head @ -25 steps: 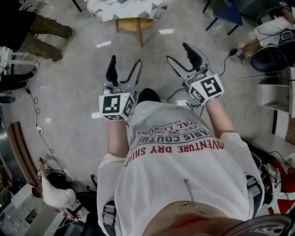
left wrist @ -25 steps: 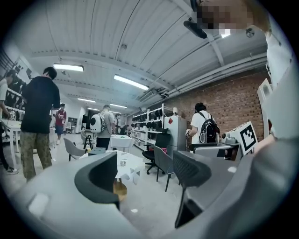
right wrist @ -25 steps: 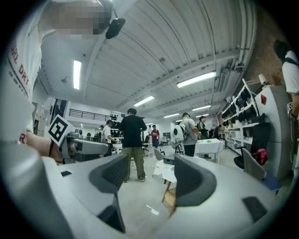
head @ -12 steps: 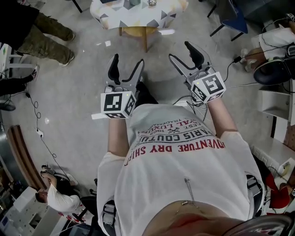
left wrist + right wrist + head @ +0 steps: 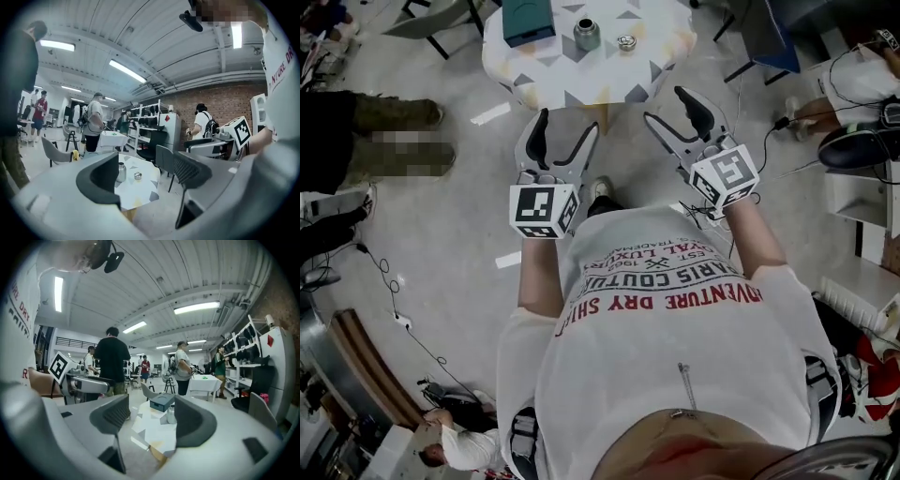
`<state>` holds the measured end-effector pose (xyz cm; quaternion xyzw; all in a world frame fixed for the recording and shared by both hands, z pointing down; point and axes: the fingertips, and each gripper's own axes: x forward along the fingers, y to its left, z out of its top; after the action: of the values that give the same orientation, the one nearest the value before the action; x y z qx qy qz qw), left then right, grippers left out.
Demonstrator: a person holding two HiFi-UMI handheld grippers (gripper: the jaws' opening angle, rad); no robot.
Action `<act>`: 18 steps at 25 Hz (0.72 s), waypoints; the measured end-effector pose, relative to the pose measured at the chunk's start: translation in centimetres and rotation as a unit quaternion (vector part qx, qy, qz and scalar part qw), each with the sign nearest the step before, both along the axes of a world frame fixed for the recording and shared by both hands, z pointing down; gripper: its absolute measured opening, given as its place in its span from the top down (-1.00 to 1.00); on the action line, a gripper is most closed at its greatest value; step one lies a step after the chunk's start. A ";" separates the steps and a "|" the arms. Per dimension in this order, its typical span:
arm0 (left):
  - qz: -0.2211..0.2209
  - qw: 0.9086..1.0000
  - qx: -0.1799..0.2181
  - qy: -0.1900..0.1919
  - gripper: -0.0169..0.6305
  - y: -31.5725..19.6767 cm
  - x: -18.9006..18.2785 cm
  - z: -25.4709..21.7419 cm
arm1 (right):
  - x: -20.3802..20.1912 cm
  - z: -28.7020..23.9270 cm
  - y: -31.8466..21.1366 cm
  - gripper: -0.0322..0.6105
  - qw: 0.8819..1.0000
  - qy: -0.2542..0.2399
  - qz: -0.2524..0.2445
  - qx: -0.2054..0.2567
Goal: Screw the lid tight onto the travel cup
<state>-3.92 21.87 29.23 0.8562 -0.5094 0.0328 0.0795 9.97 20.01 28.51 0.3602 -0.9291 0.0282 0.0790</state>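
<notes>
Head view: table (image 5: 661,66), cup (image 5: 586,35) and lid (image 5: 626,42) now closer; left gripper (image 5: 565,127) and right gripper (image 5: 667,108) gape empty, screwing unstarted.

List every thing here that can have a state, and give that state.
travel cup: upright on the table, uncapped
lid: on the table beside the travel cup, not touching it
teal box: looks closed
left gripper: jaws apart, empty
right gripper: jaws apart, empty
</notes>
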 end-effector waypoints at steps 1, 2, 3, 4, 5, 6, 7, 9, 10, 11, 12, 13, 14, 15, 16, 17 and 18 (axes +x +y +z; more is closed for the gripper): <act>0.009 1.000 -0.003 0.001 -0.15 -1.2 -0.6 0.1 | -0.6 0.1 -1.0 0.04 1.000 0.004 0.007 -0.003; 0.017 1.000 -0.007 0.003 -0.15 -2.3 -1.1 0.4 | -1.2 0.2 -2.0 0.04 1.000 0.007 0.013 -0.006; 0.023 1.000 -0.011 0.002 -0.15 -3.3 -1.5 0.8 | -1.6 0.5 -2.9 0.04 1.000 0.011 0.019 -0.010; 0.029 0.999 -0.016 -0.001 -0.15 -4.2 -1.9 1.2 | -2.0 0.9 -3.7 0.04 0.999 0.015 0.025 -0.016; 0.035 0.999 -0.021 -0.005 -0.15 -5.1 -2.2 1.7 | -2.3 1.3 -4.5 0.03 0.999 0.019 0.030 -0.023; 0.041 0.999 -0.026 -0.009 -0.15 -6.1 -2.4 2.3 | -2.6 1.8 -5.4 0.04 0.999 0.023 0.033 -0.030; 0.046 0.998 -0.031 -0.012 -0.15 -7.0 -2.6 2.9 | -2.9 2.3 -6.3 0.04 0.998 0.028 0.035 -0.037; 0.056 0.998 -0.042 -0.010 -0.15 -8.9 -2.7 4.0 | -3.3 3.4 -8.0 0.04 0.997 0.041 0.035 -0.049; 0.061 0.997 -0.046 -0.008 -0.15 -9.8 -2.7 4.6 | -3.5 4.1 -8.9 0.04 0.997 0.049 0.033 -0.054; 0.064 0.997 -0.049 -0.007 -0.15 -10.7 -2.7 5.2 | -3.6 4.7 -9.9 0.04 0.996 0.057 0.032 -0.058; 0.067 0.996 -0.051 -0.008 -0.15 -11.6 -2.7 5.8 | -3.7 5.3 -10.9 0.04 0.996 0.064 0.031 -0.062; 0.069 0.996 -0.053 -0.010 -0.15 -12.6 -2.6 6.3 | -3.7 5.8 -11.9 0.04 0.995 0.068 0.030 -0.066; 0.070 0.996 -0.054 -0.012 -0.15 -13.6 -2.5 6.8 | -3.7 6.3 -13.0 0.04 0.994 0.072 0.028 -0.071; 0.072 0.996 -0.056 -0.014 -0.15 -14.6 -2.4 7.4 | -3.6 6.8 -14.1 0.04 0.994 0.076 0.025 -0.077; 0.073 0.995 -0.059 -0.016 -0.15 -15.6 -2.2 8.0 | -3.5 7.5 -15.2 0.04 0.993 0.079 0.021 -0.084; 0.074 0.995 -0.062 -0.018 -0.15 -16.6 -2.0 8.6 | -3.4 8.2 -16.2 0.04 0.992 0.084 0.015 -0.092; 0.075 0.995 -0.065 -0.022 -0.16 -17.6 -1.8 9.3 | -3.4 9.0 -17.3 0.04 0.991 0.089 0.008 -0.101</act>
<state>-5.68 4.27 38.55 0.8839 -0.4426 0.0904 0.1214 6.61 2.73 37.52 0.3592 -0.9077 0.0900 0.1971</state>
